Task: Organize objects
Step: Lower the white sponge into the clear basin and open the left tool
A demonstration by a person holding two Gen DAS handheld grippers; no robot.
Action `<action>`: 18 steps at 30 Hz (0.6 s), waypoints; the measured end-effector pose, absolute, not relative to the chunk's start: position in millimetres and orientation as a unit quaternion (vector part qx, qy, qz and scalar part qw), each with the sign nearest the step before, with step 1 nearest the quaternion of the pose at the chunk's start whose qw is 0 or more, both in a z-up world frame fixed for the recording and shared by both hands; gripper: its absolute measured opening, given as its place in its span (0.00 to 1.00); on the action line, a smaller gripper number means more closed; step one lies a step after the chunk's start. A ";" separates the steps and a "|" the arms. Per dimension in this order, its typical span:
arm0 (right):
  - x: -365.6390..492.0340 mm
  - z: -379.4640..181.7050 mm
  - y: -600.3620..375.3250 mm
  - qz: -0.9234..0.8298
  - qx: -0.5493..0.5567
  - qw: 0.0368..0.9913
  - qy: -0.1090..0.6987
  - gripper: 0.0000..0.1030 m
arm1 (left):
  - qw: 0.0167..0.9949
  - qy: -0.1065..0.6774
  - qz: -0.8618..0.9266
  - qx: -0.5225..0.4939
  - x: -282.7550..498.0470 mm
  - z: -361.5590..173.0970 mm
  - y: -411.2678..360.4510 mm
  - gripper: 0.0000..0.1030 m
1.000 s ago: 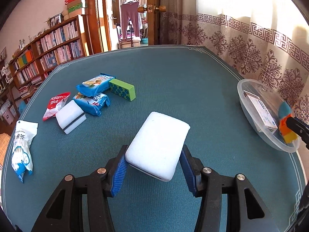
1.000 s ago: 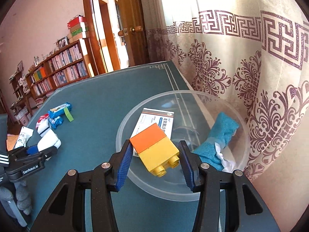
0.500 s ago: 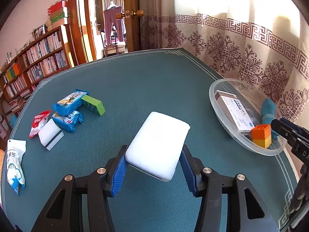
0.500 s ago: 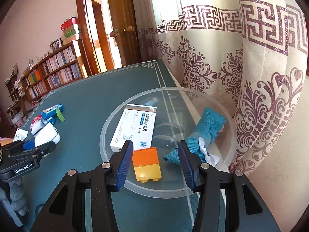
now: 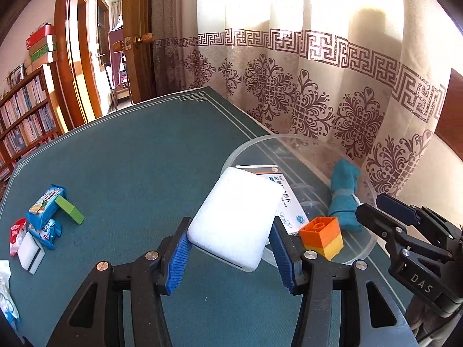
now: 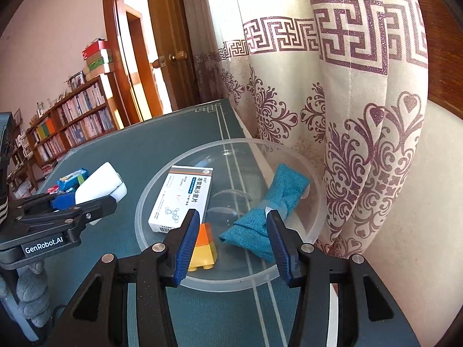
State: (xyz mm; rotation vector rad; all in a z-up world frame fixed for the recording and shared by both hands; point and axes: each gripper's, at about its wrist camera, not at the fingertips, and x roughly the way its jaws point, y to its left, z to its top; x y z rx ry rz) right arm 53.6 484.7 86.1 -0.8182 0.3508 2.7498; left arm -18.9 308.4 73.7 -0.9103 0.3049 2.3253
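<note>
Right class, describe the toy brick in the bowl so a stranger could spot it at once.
Find the clear bowl by the curtain. Near its front rim, beside the white box and blue cloth, sits the toy brick. It alone is two-coloured: orange over yellow.

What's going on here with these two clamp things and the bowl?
Someone is tidying loose items into a clear bowl. The left gripper holds a white sponge near the bowl's rim. The right gripper is open and empty above the bowl, where an orange-and-yellow block, a medicine box and a teal cloth lie. Snack packets and a green block wait on the table.
</note>
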 end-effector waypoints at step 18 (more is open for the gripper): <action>55.9 83.0 492.7 0.941 -0.279 0.128 0.144 0.48 | 0.367 0.140 0.856 -0.336 -32.6 76.5 375.8 0.54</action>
